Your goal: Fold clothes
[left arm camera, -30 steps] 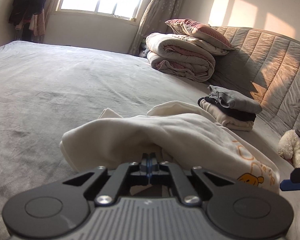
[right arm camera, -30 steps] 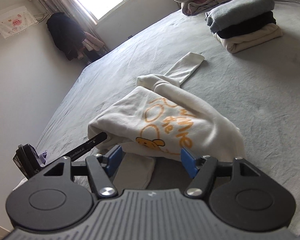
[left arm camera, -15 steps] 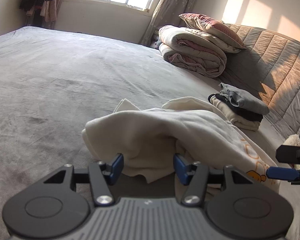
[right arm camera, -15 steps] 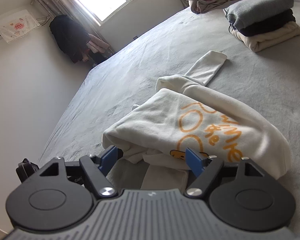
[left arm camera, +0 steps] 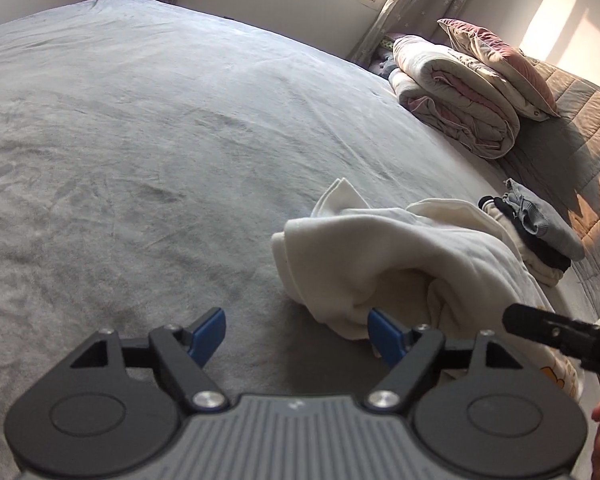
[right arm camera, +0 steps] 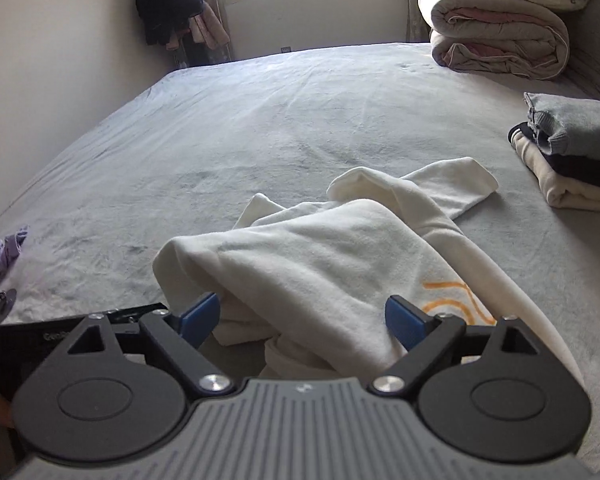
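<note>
A cream sweatshirt point(left arm camera: 400, 264) with orange print lies bunched and half folded on the grey bed point(left arm camera: 160, 140). My left gripper point(left arm camera: 296, 334) sits at its near left edge with jaws opening. Only its right pad point(left arm camera: 386, 336) brushes the cloth, and grey sheet fills the gap. In the right wrist view the sweatshirt point(right arm camera: 320, 256) has one sleeve stretched away to the right. My right gripper point(right arm camera: 302, 318) has its jaws opening too. The garment's near fold lies loosely between the blue pads, which do not press on it.
A stack of folded clothes point(right arm camera: 572, 152) sits to the right, near the quilted headboard point(left arm camera: 572, 128). A rolled duvet point(right arm camera: 500, 36) and a pillow lie at the far right. A purple cloth point(right arm camera: 4, 248) rests at the bed's left edge. The bed's left half is bare sheet.
The left gripper, shut on the sweatshirt's edge a second ago, has let go, opened wide and shifted left. The right gripper opened wider and swung, so the garment is now straight ahead.
</note>
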### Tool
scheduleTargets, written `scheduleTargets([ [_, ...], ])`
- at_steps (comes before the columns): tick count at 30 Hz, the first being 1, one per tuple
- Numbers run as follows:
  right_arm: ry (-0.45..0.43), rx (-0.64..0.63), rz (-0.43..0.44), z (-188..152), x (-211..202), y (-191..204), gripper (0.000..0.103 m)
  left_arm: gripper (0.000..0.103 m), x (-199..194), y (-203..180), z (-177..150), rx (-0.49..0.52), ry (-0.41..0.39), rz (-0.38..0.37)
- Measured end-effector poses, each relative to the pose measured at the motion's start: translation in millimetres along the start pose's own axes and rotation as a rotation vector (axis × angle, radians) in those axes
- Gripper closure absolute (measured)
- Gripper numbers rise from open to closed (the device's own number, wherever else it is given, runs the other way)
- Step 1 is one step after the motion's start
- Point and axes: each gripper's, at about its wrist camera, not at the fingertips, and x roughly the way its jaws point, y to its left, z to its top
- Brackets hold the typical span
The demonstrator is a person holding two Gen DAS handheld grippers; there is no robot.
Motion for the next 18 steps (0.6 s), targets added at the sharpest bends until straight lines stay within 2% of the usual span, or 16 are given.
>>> scheduleTargets([
  [3,0.002,-0.049,-0.046,-4.2,13.3,6.9,0.011,0.023,0.4,1.2,0.1,-0.006,0.01,-0.006],
  [6,-0.019,-0.086,-0.086,-5.5,23.5,13.2,0.019,0.023,2.1,0.0,0.5,-0.01,0.019,-0.012],
  [9,-0.03,-0.091,-0.102,-7.7,30.7,15.0,0.036,0.023,2.9,-0.8,0.7,-0.007,0.024,-0.02],
  [11,-0.026,-0.09,-0.089,-10.4,33.4,14.9,0.059,0.023,3.0,-0.4,0.9,-0.004,0.026,-0.023],
  [12,-0.027,-0.096,-0.085,-11.8,33.0,15.5,0.064,0.023,3.0,-0.1,1.0,-0.003,0.027,-0.024],
  [14,-0.04,-0.118,-0.08,-13.6,28.9,18.7,0.088,0.023,2.2,0.6,0.8,0.001,0.029,-0.023],
  [18,-0.053,-0.107,-0.031,-11.1,15.9,19.3,0.092,0.023,-0.5,3.4,-0.2,0.005,0.026,-0.018],
])
